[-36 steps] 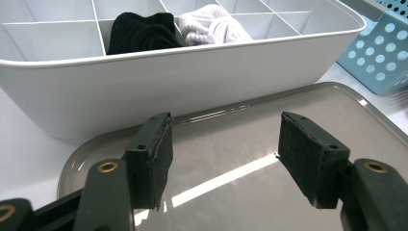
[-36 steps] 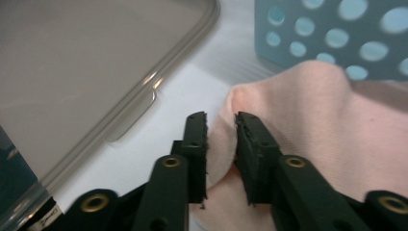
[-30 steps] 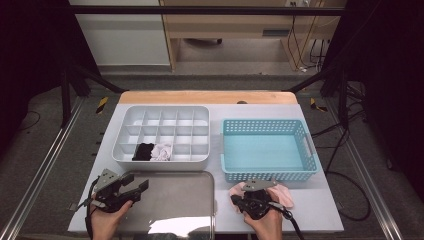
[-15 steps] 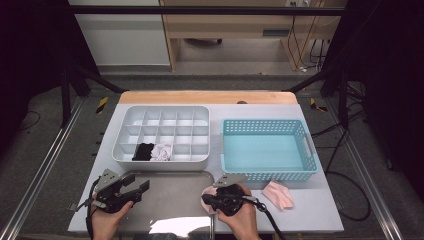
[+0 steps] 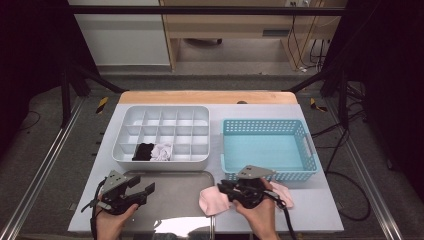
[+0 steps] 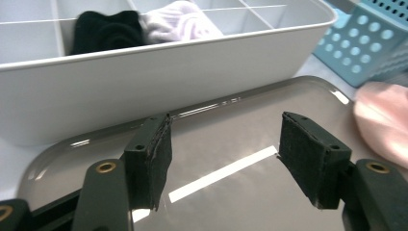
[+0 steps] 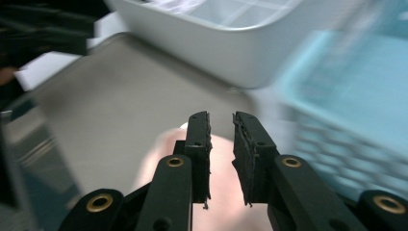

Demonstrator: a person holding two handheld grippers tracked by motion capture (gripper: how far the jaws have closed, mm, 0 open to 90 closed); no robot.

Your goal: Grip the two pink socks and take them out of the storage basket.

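Note:
One pink sock (image 5: 211, 201) lies at the right edge of the metal tray (image 5: 170, 187); a second pink sock (image 5: 284, 195) rests on the table beside the person's right hand. My right gripper (image 5: 222, 190) hovers just over the first sock (image 7: 219, 168). Its jaws have just been opening, and the right gripper (image 7: 221, 118) shows a narrow gap with nothing pinched in it. My left gripper (image 5: 144, 191) hangs over the tray's left part. In its own view the left gripper (image 6: 223, 139) stands wide open and empty above the tray (image 6: 231, 120).
Behind the tray stands a white compartment box (image 5: 160, 117) with a black sock (image 5: 144, 151) and a white sock (image 5: 162, 151) in its front row. An empty blue basket (image 5: 270, 150) stands to its right. A wooden strip (image 5: 205, 97) edges the table's far side.
My right gripper carried one pink sock from the pair at the right over to the tray's right edge, let go of it and rose slightly. The left gripper stayed put.

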